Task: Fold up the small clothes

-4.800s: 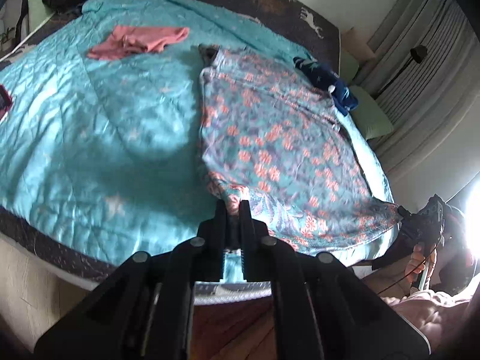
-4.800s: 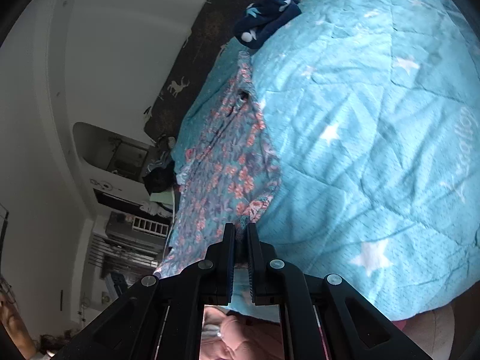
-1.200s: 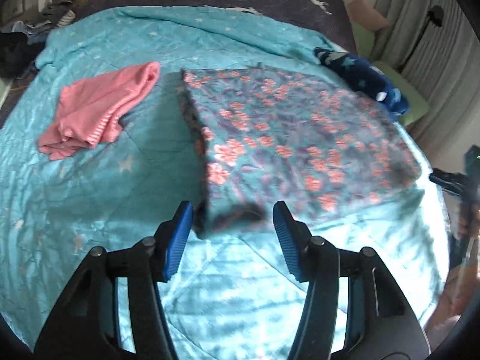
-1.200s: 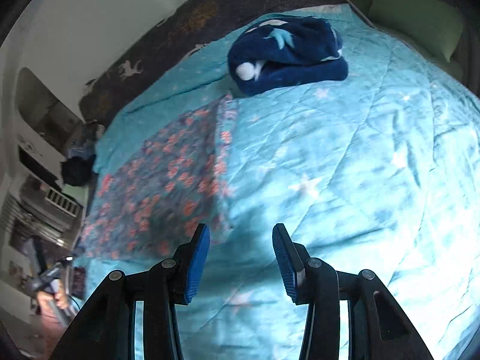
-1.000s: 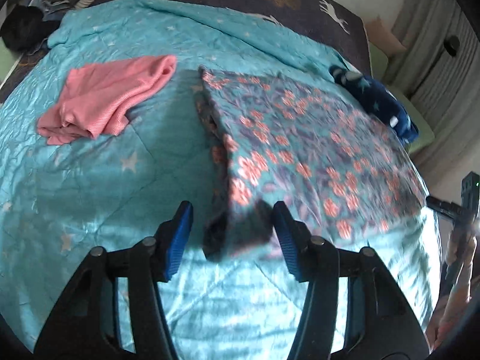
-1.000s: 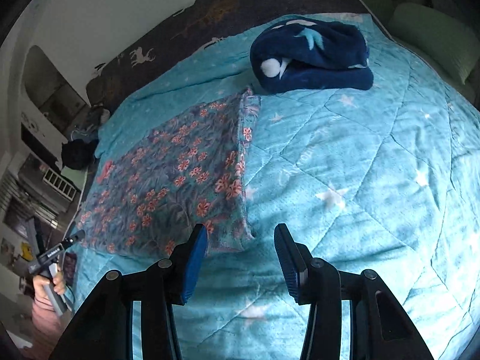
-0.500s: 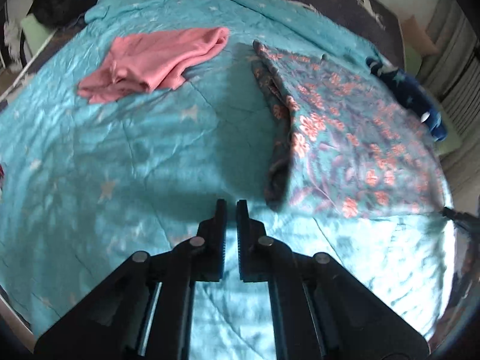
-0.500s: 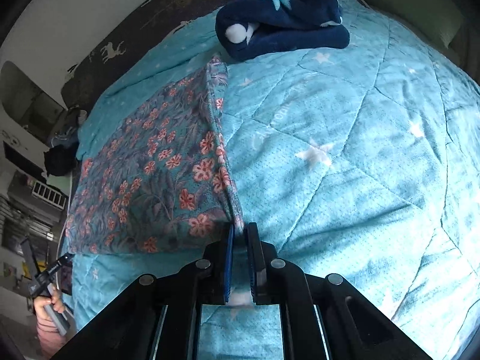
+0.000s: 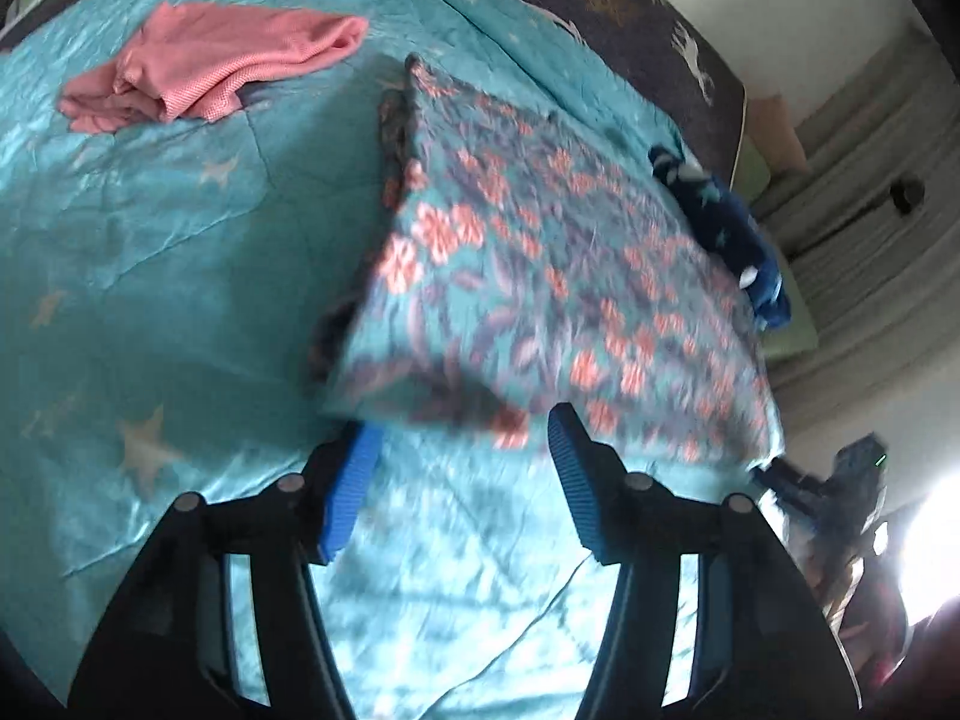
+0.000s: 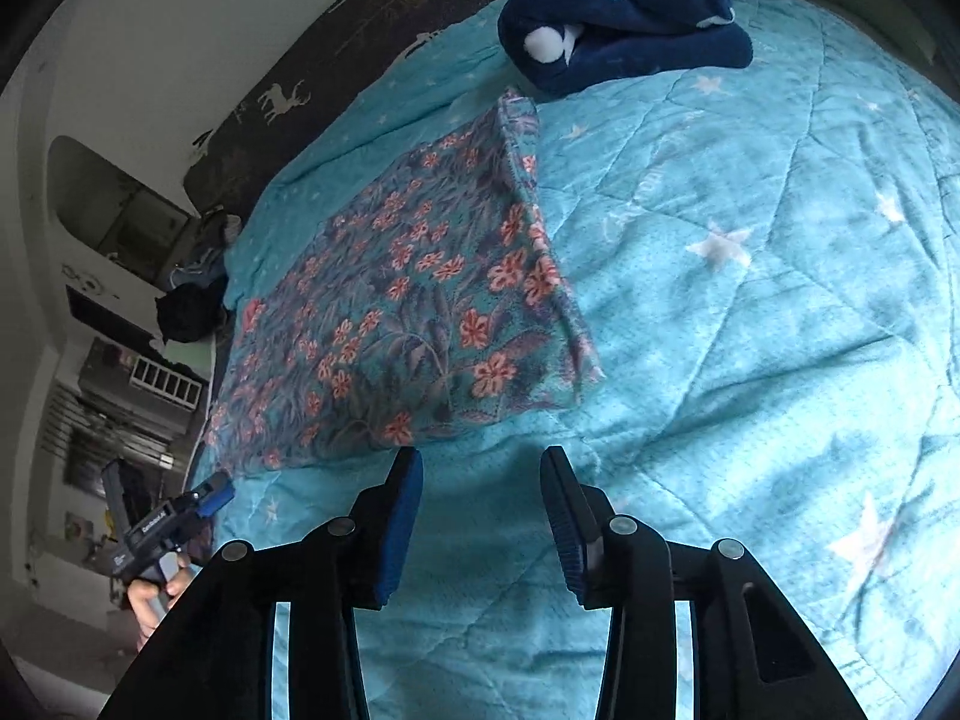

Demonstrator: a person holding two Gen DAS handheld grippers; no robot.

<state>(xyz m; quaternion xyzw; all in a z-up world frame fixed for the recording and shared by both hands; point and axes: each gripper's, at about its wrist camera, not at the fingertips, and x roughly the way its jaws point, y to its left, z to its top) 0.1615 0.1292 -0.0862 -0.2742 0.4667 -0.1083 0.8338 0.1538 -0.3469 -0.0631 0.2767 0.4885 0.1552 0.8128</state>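
Both grippers, pinched shut half a second earlier at the near corners of the floral garment (image 10: 414, 312), now stand with their blue-padded jaws spread wide and nothing between them. The left gripper (image 9: 459, 438) sits just short of the garment's near left corner, its left pad almost under the blurred hem. The right gripper (image 10: 480, 474) hovers just before the near edge, the near right corner lying slightly ahead and to the right of its right pad.

The floral garment, teal with coral flowers, lies folded into a rough rectangle on the turquoise star-print quilt (image 10: 750, 312), stretching away from both grippers toward the far side of the bed. Its near edge is blurred in the left wrist view.

Ahead and to the left of the left gripper, well apart from the floral piece, lies a crumpled pink garment (image 9: 210, 69). A navy star-print fleece bundle (image 10: 624, 18) with a white pompom rests beyond the garment's far right corner, far ahead of the right gripper. A dark sheet with deer figures (image 10: 288, 99) borders the quilt's far side. The left gripper, held in a hand (image 10: 153, 597), shows at the lower left of the right wrist view.
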